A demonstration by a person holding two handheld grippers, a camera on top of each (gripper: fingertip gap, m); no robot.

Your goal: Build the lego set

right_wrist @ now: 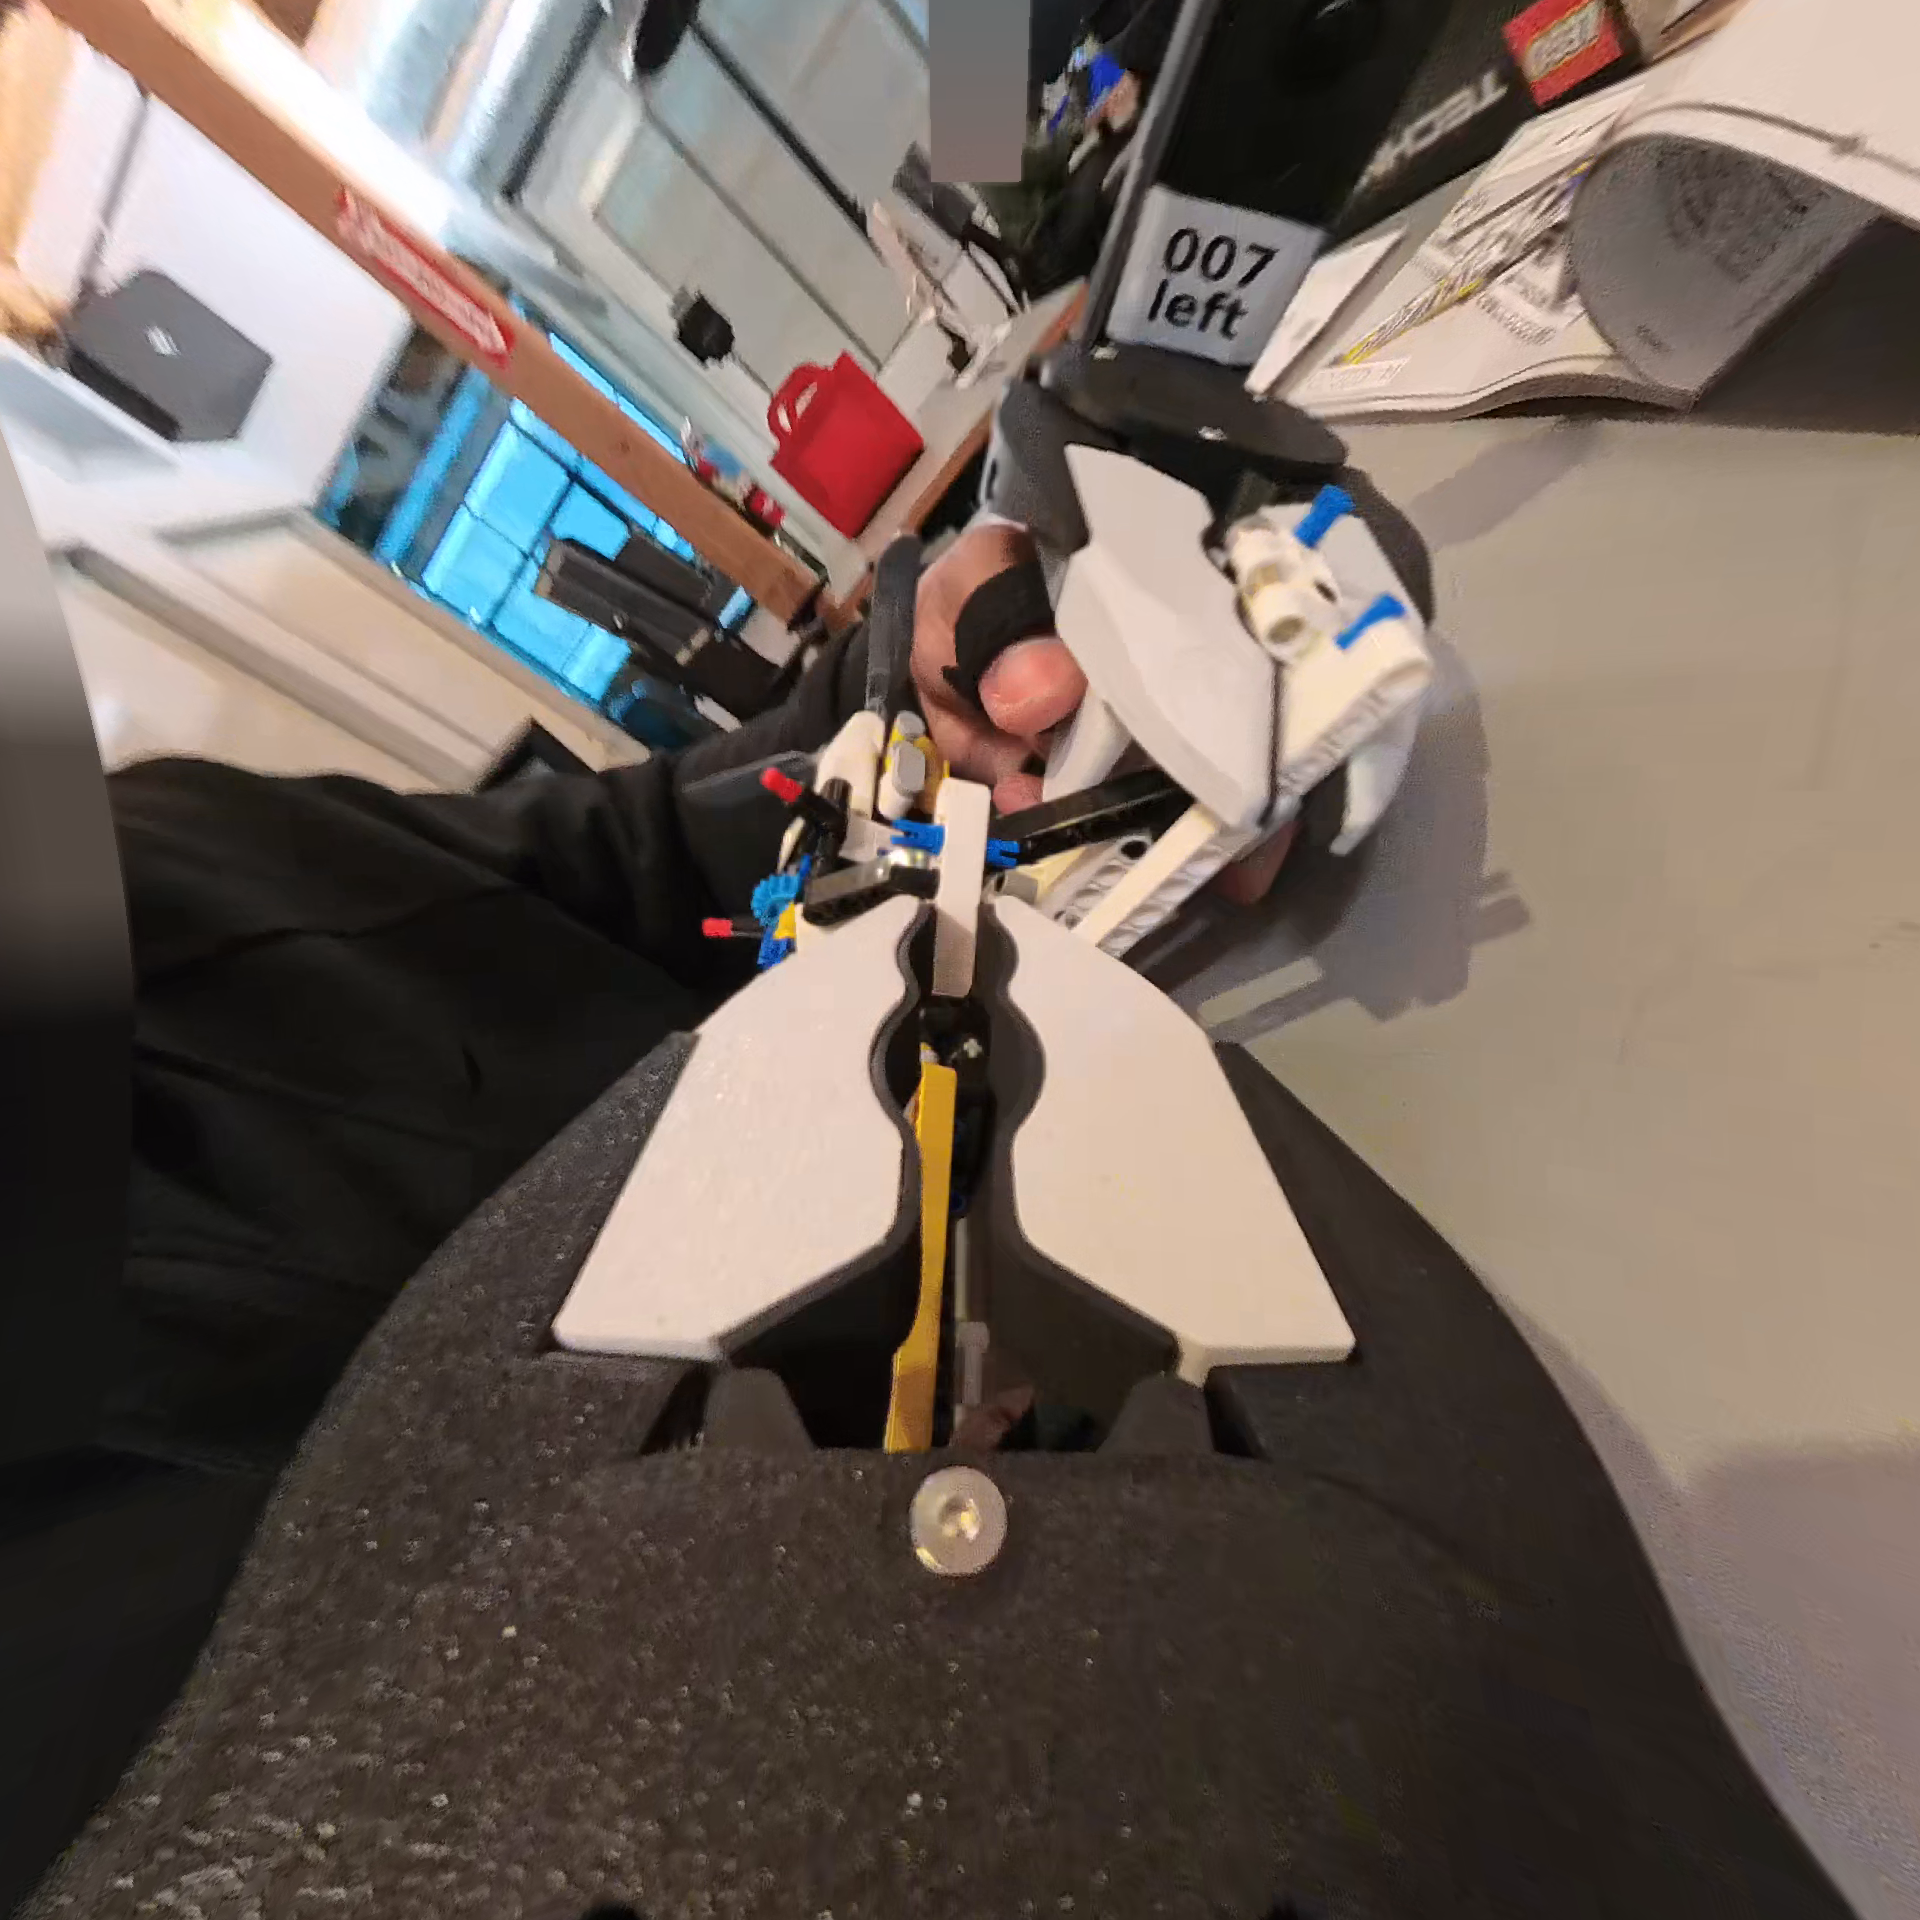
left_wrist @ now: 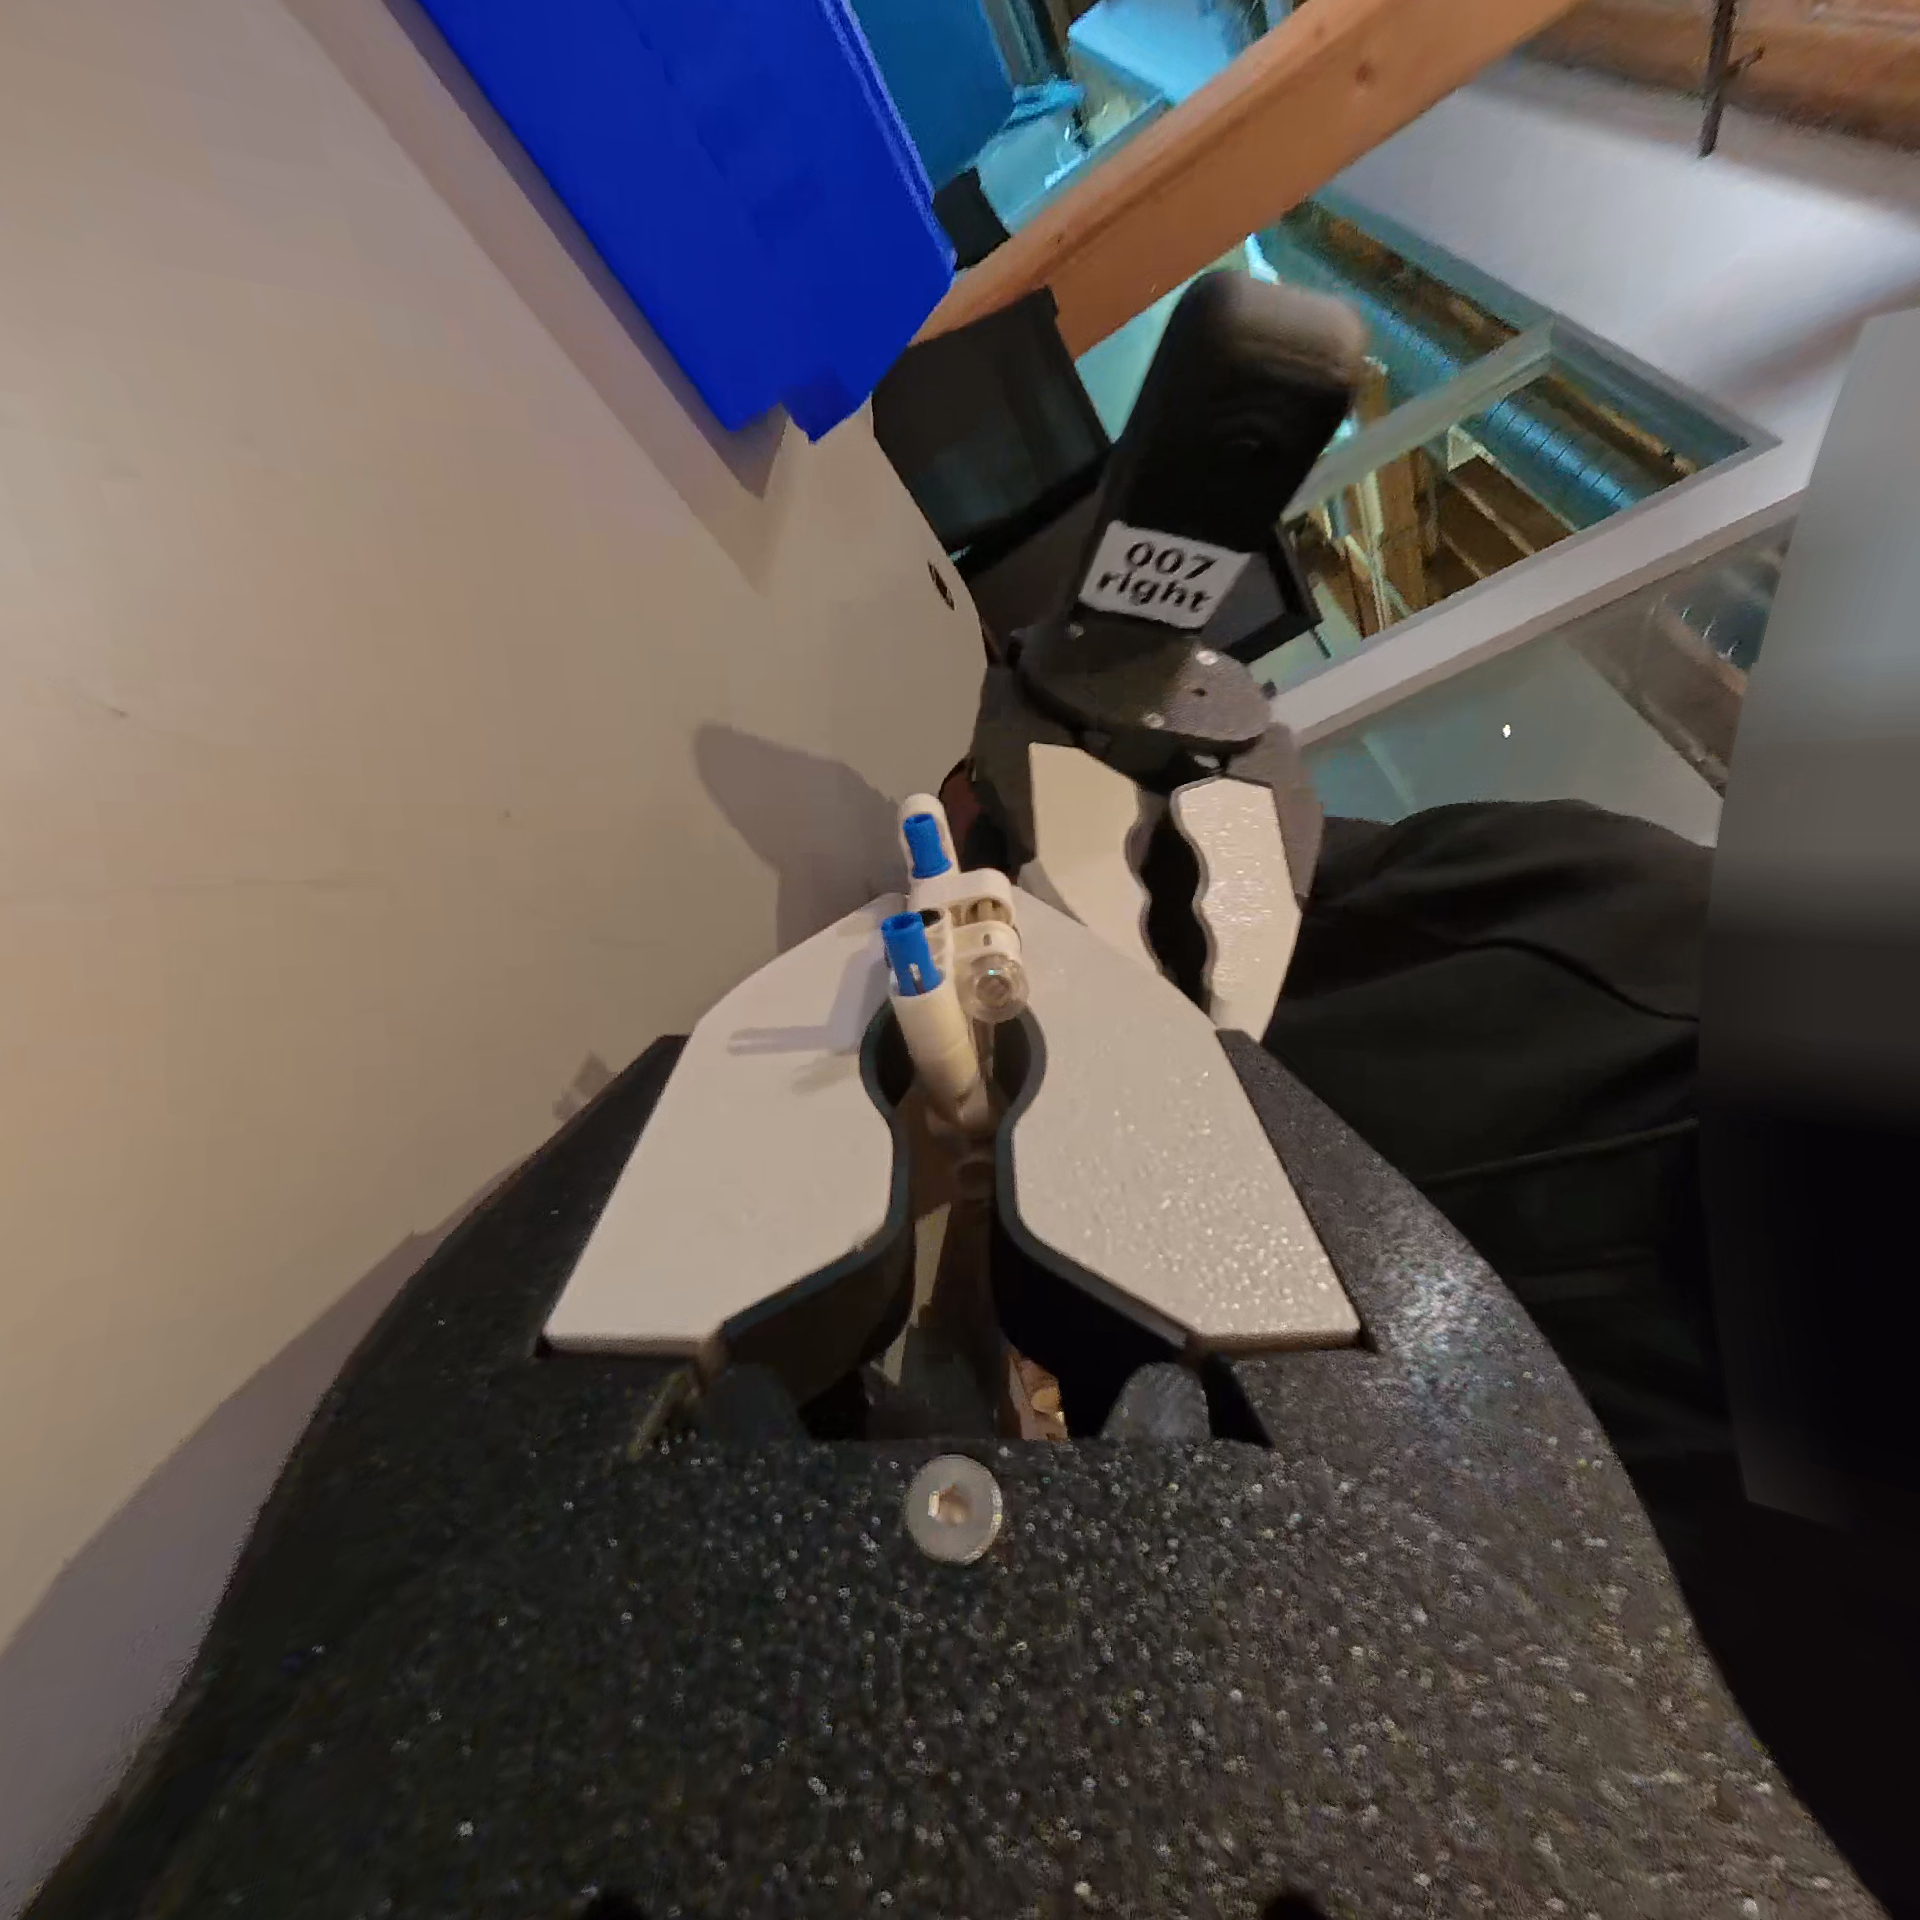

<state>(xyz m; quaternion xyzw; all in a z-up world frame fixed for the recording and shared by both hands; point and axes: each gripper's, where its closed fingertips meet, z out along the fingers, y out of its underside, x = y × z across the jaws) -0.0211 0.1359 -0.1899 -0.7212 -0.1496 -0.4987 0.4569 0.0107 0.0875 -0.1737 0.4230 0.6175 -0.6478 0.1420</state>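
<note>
The left gripper (left_wrist: 951, 997) is closed on a small white toy-brick assembly (left_wrist: 961, 935) of beams that rises out of the round notch between its white fingers (left_wrist: 1143, 1122); two blue pins (left_wrist: 902, 951) stick out of it on the left, and a clear round stud (left_wrist: 1000, 982) sits at its right. Just beyond these fingertips, slightly right, stands the right gripper (left_wrist: 1174, 883). In its own view, the right gripper (right_wrist: 956, 935) is clamped on a flat white beam (right_wrist: 961, 873), both fingers (right_wrist: 790, 1101) pressing its sides; this beam belongs to a larger toy-brick model (right_wrist: 862, 831) with black beams, blue pins, a blue gear, red-tipped axles and a yellow part (right_wrist: 925, 1247) running back between the fingers. Beyond, to the right, the left gripper (right_wrist: 1278, 644) carries its white piece over the pale tabletop (right_wrist: 1662, 935); a hand (right_wrist: 987, 665) shows beside it. Farther left stands a red bag (right_wrist: 842, 447), and a blue bin (left_wrist: 707, 197) lies far left of the left gripper.
</note>
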